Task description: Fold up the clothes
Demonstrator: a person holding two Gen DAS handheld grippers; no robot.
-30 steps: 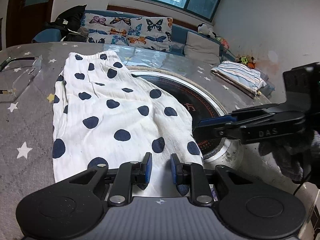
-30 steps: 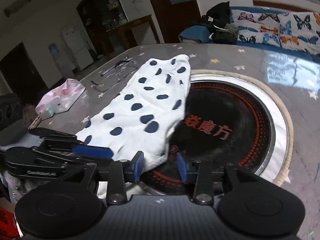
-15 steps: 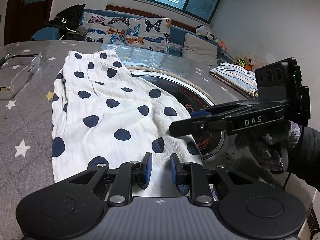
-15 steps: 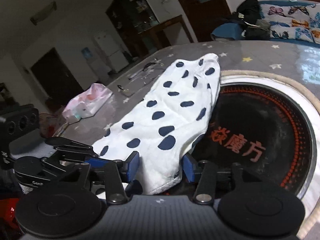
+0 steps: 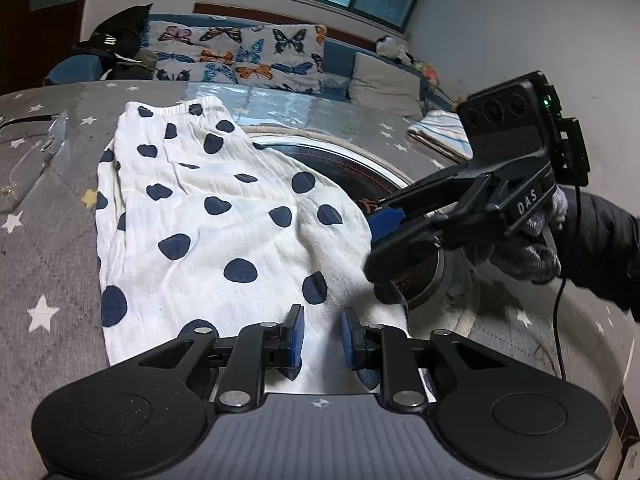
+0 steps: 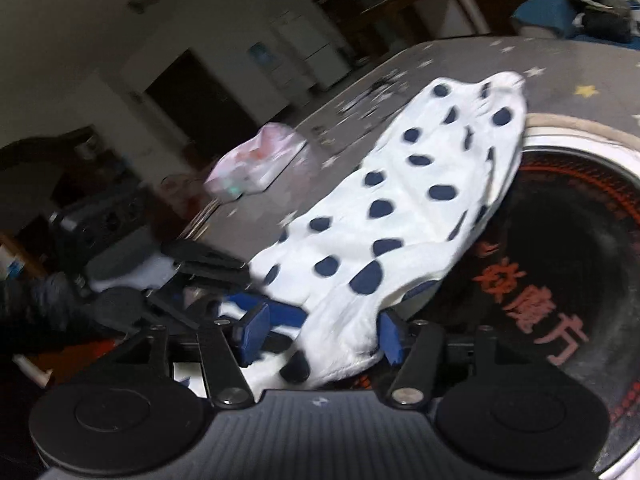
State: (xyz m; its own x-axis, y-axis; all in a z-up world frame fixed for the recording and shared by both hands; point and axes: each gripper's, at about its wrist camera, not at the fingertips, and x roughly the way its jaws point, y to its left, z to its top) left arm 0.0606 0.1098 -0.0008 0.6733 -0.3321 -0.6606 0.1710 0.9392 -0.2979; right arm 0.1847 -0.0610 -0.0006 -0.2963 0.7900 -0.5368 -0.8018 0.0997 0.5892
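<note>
White trousers with navy dots (image 5: 208, 216) lie flat on the grey star-print table, waistband at the far end. My left gripper (image 5: 322, 338) is open, its blue pads just over the near hem, cloth showing between them. My right gripper (image 5: 380, 248) comes in from the right at the trousers' right edge. In the right wrist view the right gripper (image 6: 324, 330) is open, with the near corner of the trousers (image 6: 400, 220) lying between its pads. The left gripper (image 6: 224, 268) shows there at the left.
A round black hotplate with a white rim (image 5: 360, 168) is set in the table, partly under the trousers. A folded striped cloth (image 5: 440, 134) lies far right. A clear plastic item (image 5: 36, 152) lies at the left. A pink tissue pack (image 6: 256, 164) sits further off.
My right gripper has swung in from the right and closed the distance to the trousers' right hem corner, which now lies between its open pads. The left gripper has stayed at the near hem.
</note>
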